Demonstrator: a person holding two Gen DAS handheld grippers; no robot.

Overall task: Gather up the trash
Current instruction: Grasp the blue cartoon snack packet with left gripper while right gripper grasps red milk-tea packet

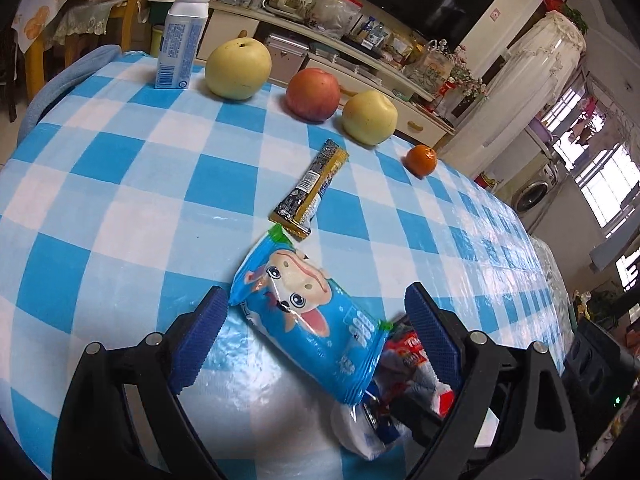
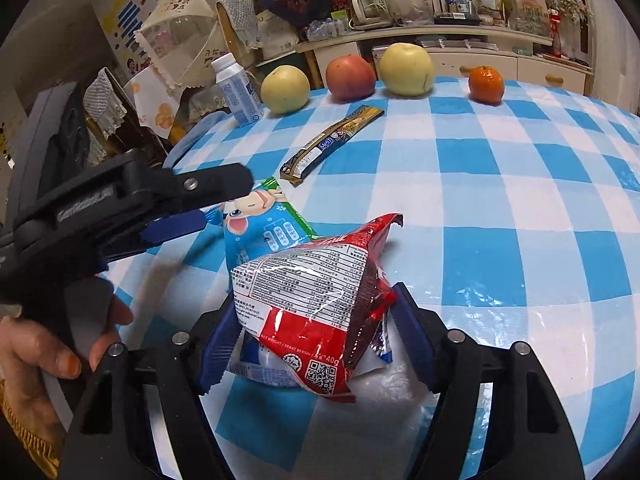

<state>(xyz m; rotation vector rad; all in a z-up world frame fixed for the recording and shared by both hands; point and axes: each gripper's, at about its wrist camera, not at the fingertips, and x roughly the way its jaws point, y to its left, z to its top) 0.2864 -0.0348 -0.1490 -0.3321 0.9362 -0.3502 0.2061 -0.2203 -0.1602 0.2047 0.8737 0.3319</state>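
Right gripper (image 2: 316, 320) pinched red snack packet (image 2: 316, 300), near table edge. Left gripper (image 1: 316, 320) spread around blue cow-print wrapper (image 1: 308, 316), pads apparently not yet touching. Best move was closing mid-wrapper, gently. Gold-black stick sachet (image 1: 310, 190) lay farther off, before apples.

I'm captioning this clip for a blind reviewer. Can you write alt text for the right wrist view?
The right gripper is shut on a red snack bag above a blue checked tablecloth. The left gripper reaches over a blue cow-print wrapper; a gold-and-black wrapper, fruit and a white bottle lie beyond.
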